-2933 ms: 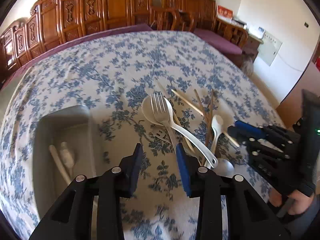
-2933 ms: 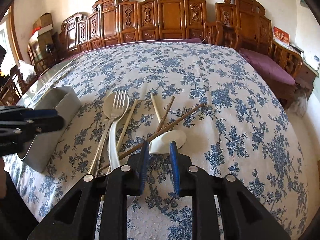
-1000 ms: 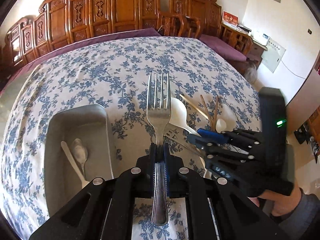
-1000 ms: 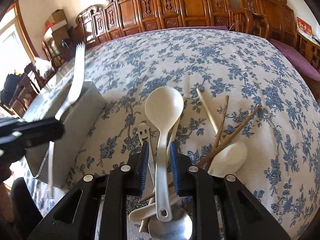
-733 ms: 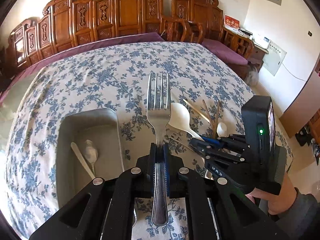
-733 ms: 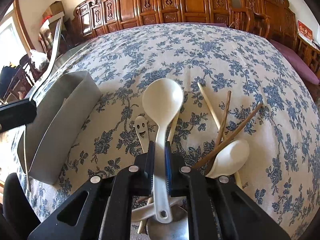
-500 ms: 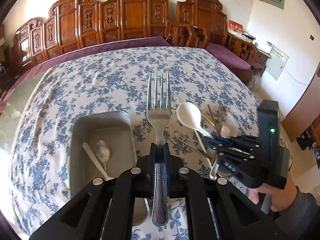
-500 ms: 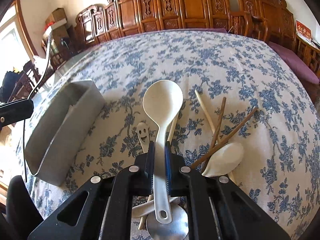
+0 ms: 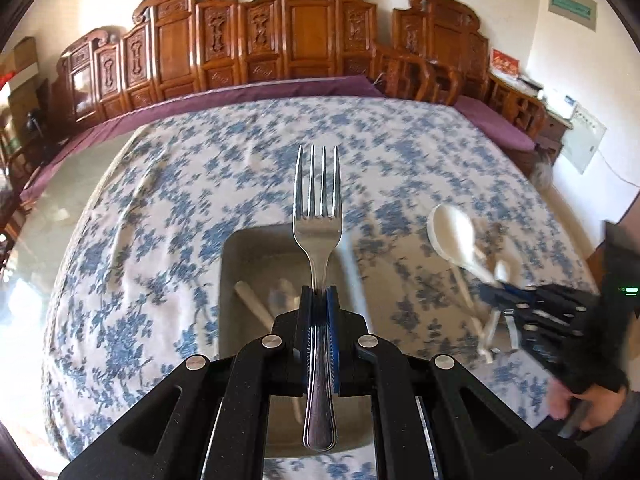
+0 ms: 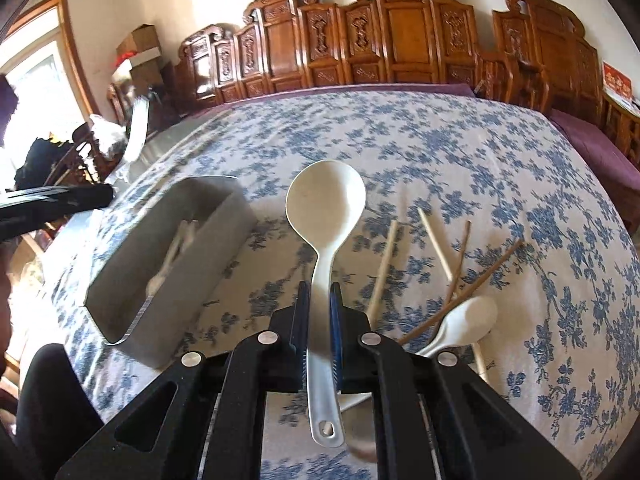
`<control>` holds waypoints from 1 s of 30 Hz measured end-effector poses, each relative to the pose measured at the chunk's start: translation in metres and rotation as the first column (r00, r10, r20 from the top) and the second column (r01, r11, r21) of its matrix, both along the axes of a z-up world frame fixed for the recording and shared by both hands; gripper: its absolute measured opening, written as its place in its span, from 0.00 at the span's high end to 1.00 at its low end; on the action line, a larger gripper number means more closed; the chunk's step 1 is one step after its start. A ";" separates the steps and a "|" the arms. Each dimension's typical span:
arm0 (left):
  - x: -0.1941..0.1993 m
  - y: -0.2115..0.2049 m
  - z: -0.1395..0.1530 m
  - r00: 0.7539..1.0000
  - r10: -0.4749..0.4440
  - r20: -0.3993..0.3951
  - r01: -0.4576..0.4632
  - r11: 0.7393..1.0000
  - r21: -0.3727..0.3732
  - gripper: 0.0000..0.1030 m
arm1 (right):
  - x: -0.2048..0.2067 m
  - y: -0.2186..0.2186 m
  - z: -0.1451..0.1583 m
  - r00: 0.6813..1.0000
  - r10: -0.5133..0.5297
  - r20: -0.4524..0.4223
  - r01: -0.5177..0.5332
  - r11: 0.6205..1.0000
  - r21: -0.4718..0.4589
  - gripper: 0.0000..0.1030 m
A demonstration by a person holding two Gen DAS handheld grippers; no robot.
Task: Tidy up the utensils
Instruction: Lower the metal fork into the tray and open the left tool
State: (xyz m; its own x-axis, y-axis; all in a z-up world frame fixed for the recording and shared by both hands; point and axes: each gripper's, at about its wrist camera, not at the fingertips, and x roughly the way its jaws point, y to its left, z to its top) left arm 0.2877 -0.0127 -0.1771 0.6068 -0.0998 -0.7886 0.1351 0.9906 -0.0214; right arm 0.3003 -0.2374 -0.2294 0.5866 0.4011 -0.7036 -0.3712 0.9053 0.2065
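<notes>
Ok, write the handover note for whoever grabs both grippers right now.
Left gripper: shut on the metal fork, held above the grey tray.
Right gripper: shut on the large white spoon, lifted clear of the cloth, right of the tray.
Done: at least two utensils lie in the tray, too blurred to name.
Left: drop in the fork, then the spoon. On the tablecloth remain the chopsticks and a small white spoon.
</notes>
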 end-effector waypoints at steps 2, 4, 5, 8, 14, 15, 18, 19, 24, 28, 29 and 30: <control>0.005 0.006 -0.012 1.000 0.013 -0.024 -0.013 1.000 0.014 0.94 | -0.003 0.005 0.004 1.000 0.017 0.011 -0.017 1.000 0.005 0.89; 0.010 0.011 -0.025 0.998 0.025 -0.052 -0.024 1.000 0.021 0.94 | -0.005 0.008 0.007 0.999 0.027 0.017 -0.028 1.000 0.012 0.89; 0.012 0.013 -0.029 0.998 0.029 -0.062 -0.027 0.999 0.022 0.94 | -0.005 0.008 0.007 0.999 0.030 0.018 -0.030 0.999 0.015 0.89; 0.020 0.017 -0.047 0.994 0.042 -0.100 -0.039 0.999 0.027 0.94 | -0.003 0.009 0.007 0.999 0.030 0.013 -0.030 0.999 0.022 0.89; 0.033 0.015 -0.067 0.989 0.048 -0.141 -0.039 0.997 0.069 0.94 | -0.003 0.008 0.009 0.999 0.033 0.014 -0.033 0.999 0.033 0.89; 0.035 0.015 -0.070 0.988 0.048 -0.148 -0.036 0.996 0.078 0.94 | -0.003 0.008 0.009 0.999 0.033 0.015 -0.033 0.999 0.033 0.89; 0.039 0.013 -0.078 0.985 0.046 -0.168 -0.030 0.995 0.097 0.94 | -0.003 0.009 0.009 0.999 0.034 0.015 -0.034 0.999 0.037 0.89; 0.039 0.013 -0.080 0.984 0.046 -0.174 -0.029 0.995 0.099 0.94 | -0.003 0.009 0.009 0.999 0.034 0.014 -0.035 0.999 0.037 0.89; 0.041 0.012 -0.087 0.979 0.050 -0.195 -0.030 0.994 0.108 0.94 | -0.003 0.011 0.009 0.999 0.038 0.009 -0.038 0.999 0.033 0.89; 0.040 0.013 -0.085 0.980 0.048 -0.192 -0.028 0.994 0.105 0.94 | -0.004 0.014 0.010 0.999 0.040 0.010 -0.040 0.999 0.035 0.89; 0.040 0.013 -0.085 0.981 0.050 -0.188 -0.030 0.994 0.108 0.94 | -0.004 0.014 0.010 0.999 0.040 0.009 -0.040 0.999 0.036 0.89; 0.040 0.013 -0.084 0.981 0.051 -0.187 -0.031 0.994 0.108 0.94 | -0.005 0.015 0.009 0.999 0.040 0.009 -0.041 0.999 0.036 0.89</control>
State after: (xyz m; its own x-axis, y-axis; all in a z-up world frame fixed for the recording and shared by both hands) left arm 0.3279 0.0006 -0.2612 0.4474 0.0108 -0.8943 0.0980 0.9933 0.0610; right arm 0.2953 -0.2228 -0.2199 0.5749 0.4493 -0.6838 -0.4091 0.8816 0.2353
